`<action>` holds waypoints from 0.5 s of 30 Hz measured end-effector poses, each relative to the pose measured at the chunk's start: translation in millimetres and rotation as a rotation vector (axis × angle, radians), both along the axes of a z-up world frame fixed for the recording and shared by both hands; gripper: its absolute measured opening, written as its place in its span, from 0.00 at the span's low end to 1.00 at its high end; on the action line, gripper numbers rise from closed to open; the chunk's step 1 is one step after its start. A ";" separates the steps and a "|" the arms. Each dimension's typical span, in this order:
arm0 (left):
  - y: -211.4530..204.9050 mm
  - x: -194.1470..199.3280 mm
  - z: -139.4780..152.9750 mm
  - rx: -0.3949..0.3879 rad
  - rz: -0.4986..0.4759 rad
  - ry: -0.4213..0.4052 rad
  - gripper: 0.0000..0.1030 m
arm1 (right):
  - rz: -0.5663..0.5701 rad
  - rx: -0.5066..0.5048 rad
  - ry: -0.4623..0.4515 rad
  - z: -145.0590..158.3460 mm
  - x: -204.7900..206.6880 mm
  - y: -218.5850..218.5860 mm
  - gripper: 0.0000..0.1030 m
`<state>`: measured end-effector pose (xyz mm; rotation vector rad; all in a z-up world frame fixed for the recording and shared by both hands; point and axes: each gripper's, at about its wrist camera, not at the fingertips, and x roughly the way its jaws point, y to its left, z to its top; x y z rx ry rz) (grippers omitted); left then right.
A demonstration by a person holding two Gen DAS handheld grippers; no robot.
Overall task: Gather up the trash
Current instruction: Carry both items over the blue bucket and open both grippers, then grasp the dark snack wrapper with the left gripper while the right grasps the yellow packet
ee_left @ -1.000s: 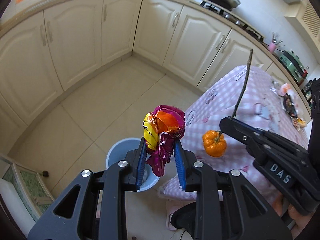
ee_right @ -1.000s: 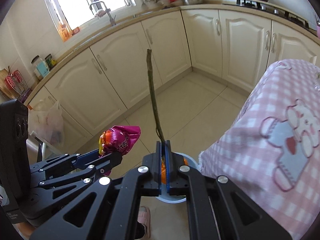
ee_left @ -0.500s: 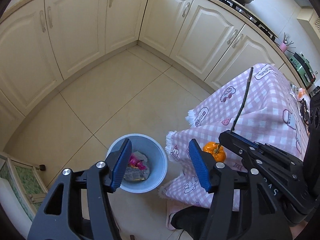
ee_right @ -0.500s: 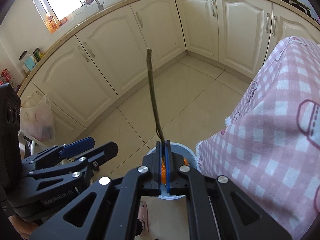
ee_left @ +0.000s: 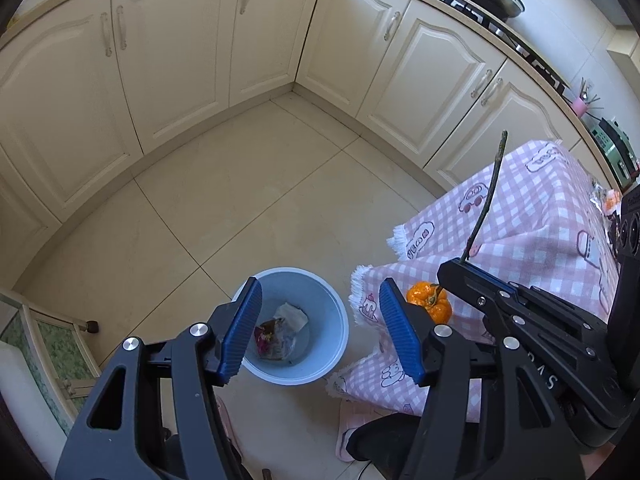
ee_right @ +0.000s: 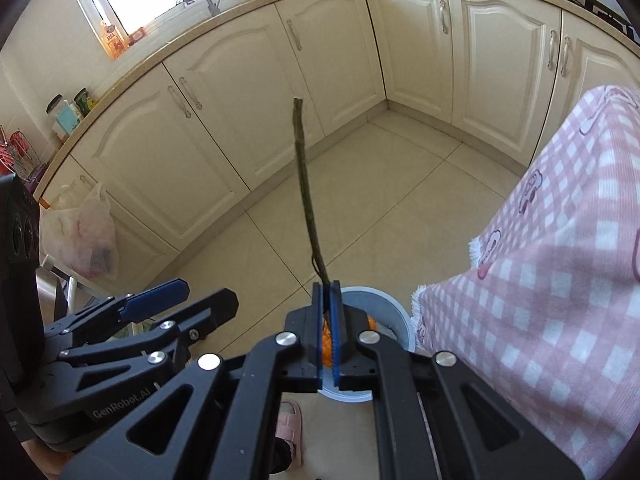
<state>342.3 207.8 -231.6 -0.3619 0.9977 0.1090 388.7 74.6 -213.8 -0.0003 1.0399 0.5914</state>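
Observation:
A light blue bin (ee_left: 325,305) stands on the tiled floor beside the table. A crumpled purple wrapper (ee_left: 269,336) lies inside it with other scraps. Above the bin hovers my left gripper (ee_left: 320,282); its jaws are opening and nothing is between them. My right gripper (ee_right: 330,286) is shut on a long thin twig (ee_right: 305,196). A small orange pumpkin-like fruit (ee_left: 430,304) hangs from the twig just under the jaws, and the bin (ee_right: 396,316) shows right behind the fingers. In the left wrist view the right gripper (ee_left: 452,270) is to the right of the bin.
A table under a pink checked cloth (ee_left: 528,216) stands right of the bin, its fringe hanging close to the rim. Cream cabinets (ee_left: 172,60) line the far walls. A plastic bag (ee_right: 80,236) hangs at the left. A pink slipper (ee_right: 290,424) is on the floor below.
The left gripper opened and let go of the purple wrapper, which now lies in the bin. Both grippers sank toward the bin. The right gripper stays shut on the twig.

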 end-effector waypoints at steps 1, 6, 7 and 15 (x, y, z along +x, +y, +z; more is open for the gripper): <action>1.0 -0.4 1.9 0.001 0.005 -0.004 0.58 | 0.003 0.004 -0.004 2.8 0.6 2.4 0.04; 1.9 -5.6 14.2 0.010 0.020 -0.026 0.59 | -0.006 -0.006 -0.031 15.6 1.9 9.4 0.14; 2.4 -6.5 16.3 0.010 0.022 -0.030 0.59 | -0.012 -0.003 -0.040 18.9 1.4 8.5 0.19; -11.0 -19.9 43.6 0.017 0.001 -0.081 0.60 | -0.042 0.013 -0.087 45.7 -14.0 -14.5 0.22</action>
